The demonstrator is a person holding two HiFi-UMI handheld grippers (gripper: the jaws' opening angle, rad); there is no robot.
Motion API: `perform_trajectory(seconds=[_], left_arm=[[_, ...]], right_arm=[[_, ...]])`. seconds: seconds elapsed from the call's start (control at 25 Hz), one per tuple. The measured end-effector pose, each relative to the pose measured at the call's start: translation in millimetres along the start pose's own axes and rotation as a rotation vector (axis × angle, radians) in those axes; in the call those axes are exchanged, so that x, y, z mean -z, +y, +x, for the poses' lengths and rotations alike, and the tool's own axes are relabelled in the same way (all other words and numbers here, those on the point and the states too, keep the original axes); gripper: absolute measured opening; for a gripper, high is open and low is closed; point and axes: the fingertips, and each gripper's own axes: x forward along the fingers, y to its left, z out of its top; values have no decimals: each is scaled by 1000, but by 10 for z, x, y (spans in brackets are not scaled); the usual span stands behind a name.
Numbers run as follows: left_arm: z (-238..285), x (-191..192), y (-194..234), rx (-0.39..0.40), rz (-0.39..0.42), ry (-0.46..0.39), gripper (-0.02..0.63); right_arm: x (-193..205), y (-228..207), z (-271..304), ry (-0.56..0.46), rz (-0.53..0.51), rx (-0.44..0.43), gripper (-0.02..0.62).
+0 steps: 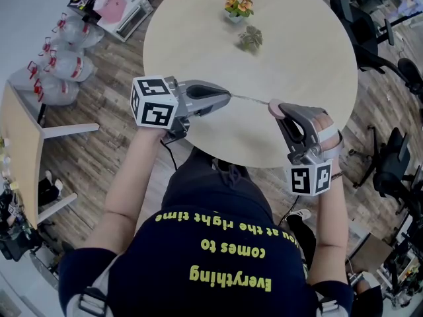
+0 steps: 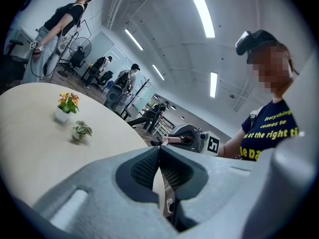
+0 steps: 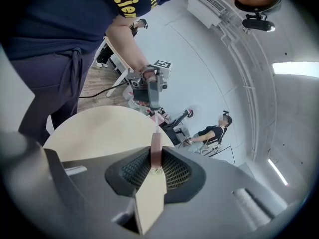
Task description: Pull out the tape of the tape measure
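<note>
A dark shirt (image 1: 218, 263) with yellow print is seen nearest, at the bottom of the head view. Beyond it a round, pale worktop (image 1: 198, 38) is shown. The left gripper (image 1: 228, 96) is held over the worktop's near edge, and its jaws are closed on the free end of the tape (image 1: 251, 99). The right gripper (image 1: 276, 106) is held to its right, and its jaws are clamped on the pink tape measure (image 3: 156, 151). A flowering pot plant (image 1: 238, 6) and a smaller green pot plant (image 1: 250, 38) are stood well apart from the grippers on the far part of the worktop. The tape is drawn out in a thin line between the two grippers, above the worktop.
</note>
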Motion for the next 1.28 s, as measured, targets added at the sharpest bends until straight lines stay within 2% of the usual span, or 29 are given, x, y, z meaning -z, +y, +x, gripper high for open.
perform_trajectory(seconds=[1.28], left_arm=[[-646,28,454,-186,-31,-17,8]], right_arm=[[539,-15,-175,148,35,13,83]])
